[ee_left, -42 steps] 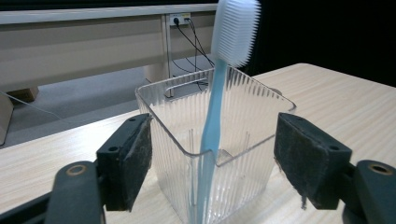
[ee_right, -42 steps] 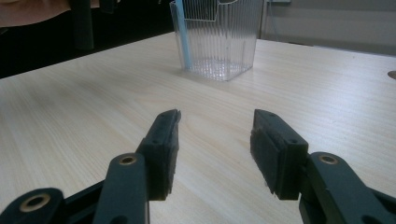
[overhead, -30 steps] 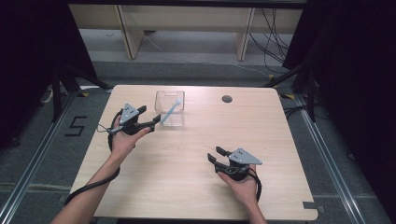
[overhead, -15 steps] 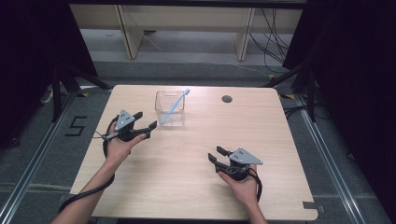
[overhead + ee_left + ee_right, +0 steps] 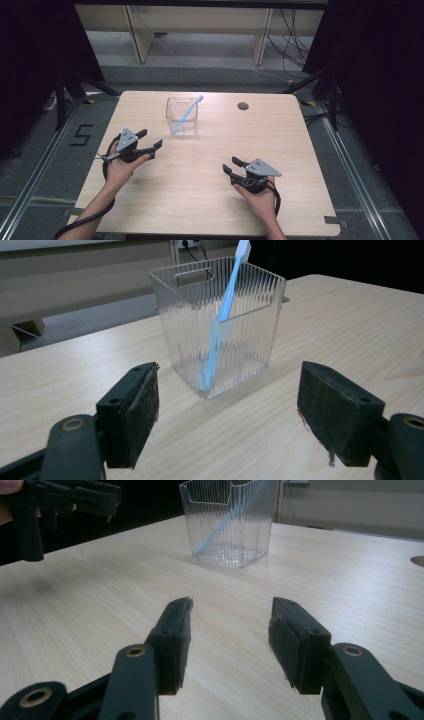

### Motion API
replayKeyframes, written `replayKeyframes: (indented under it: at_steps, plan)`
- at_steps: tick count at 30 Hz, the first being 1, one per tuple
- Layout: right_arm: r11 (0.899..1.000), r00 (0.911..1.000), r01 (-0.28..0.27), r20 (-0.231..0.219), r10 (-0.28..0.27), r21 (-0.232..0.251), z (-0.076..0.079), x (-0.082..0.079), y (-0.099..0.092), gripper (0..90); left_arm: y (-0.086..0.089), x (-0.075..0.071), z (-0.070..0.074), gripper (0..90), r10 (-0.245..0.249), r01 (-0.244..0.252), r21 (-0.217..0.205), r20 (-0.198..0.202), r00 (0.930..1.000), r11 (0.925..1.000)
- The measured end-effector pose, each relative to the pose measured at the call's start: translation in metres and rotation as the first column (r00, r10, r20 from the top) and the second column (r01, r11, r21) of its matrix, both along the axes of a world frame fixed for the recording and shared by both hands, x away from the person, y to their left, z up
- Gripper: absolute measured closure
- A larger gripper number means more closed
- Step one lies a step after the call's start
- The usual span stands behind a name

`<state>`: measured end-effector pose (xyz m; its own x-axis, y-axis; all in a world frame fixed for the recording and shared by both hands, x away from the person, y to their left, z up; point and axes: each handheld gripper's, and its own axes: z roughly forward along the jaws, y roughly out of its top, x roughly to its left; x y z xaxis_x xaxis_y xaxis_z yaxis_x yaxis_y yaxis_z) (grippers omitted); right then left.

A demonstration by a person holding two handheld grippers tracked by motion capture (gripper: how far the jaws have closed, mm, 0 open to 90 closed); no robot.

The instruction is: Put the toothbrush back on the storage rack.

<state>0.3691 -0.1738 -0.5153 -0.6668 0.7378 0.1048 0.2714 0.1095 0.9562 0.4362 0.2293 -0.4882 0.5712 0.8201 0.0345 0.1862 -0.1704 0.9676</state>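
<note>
A blue toothbrush is leaned inside the clear ribbed cup at the table's far middle. Both the left gripper and right gripper are held apart, empty. The withdrawal is best done low and away, so the cup is not knocked.

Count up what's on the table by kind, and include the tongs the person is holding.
Clear ribbed container: 1
Blue toothbrush, leaning inside the container: 1
Tongs: 2, the left and the right, both open and holding nothing
Total: 4
</note>
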Motion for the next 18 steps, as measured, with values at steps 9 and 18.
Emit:
replayKeyframes:
  at_steps: [9, 18]
  plan:
    - [1.000, 0.9996, -0.004, 0.028, 0.005, -0.023, 0.000, 0.002, -0.002, 51.7, 0.025, -0.013, -0.008, 24.3, -0.080, 0.051, 0.235, 0.114, 0.9903, 0.9708]
    - [1.000, 0.9996, -0.001, 0.028, 0.001, -0.022, 0.000, 0.002, -0.002, 51.6, 0.034, -0.025, -0.021, 24.7, -0.100, 0.070, 0.230, 0.123, 0.9873, 0.9707]
